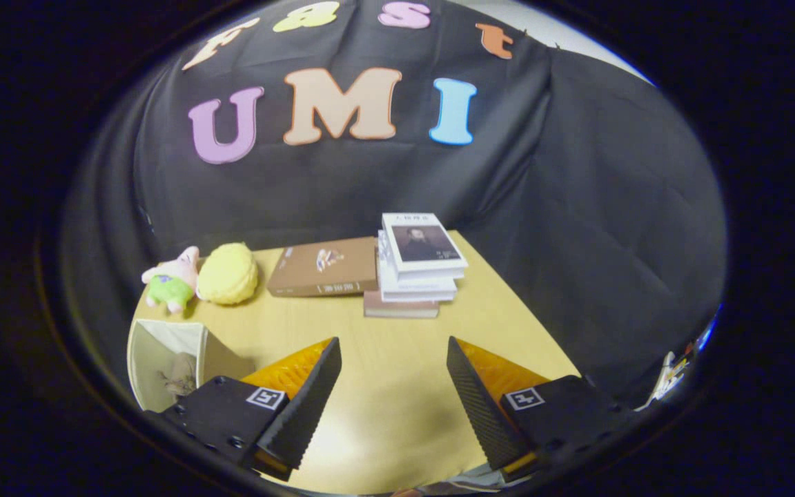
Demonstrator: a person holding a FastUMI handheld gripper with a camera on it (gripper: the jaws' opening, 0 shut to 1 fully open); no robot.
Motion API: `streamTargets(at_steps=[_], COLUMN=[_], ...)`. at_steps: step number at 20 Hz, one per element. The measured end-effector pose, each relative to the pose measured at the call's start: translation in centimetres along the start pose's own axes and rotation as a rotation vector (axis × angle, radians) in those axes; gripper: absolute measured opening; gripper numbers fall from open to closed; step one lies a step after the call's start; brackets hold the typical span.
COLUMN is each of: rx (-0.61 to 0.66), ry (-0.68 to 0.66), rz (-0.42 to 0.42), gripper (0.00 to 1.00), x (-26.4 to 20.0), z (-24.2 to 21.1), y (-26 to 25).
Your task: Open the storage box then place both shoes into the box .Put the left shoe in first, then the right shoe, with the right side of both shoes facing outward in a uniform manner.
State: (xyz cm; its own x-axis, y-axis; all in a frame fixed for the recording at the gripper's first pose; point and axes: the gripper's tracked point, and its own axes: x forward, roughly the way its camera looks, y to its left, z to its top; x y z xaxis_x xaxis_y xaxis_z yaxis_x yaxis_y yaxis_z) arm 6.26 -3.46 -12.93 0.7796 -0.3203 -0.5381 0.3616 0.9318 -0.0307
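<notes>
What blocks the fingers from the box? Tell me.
Nothing visible does. The gripper is open over bare table, and the box sits just beside one finger. The books and plush toys lie beyond.

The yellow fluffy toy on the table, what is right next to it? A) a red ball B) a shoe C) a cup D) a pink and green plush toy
D: the pink and green plush toy sits touching the yellow fluffy toy at the table's far corner, beyond the open tongs.
</notes>
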Motion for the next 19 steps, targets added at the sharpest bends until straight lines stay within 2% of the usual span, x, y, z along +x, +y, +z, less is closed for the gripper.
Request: streamTargets(at_steps=[5, 9, 19], rx=[-0.035, 0.006, 0.051], ry=[-0.196, -0.358, -0.563], rz=[0.078, 0.142, 0.227], gripper=[0.99, 0.99, 0.99], x=[-0.4, -2.3, -6.3], z=[2.9, 5.7, 8.0], y=[0.2, 0.4, -0.9])
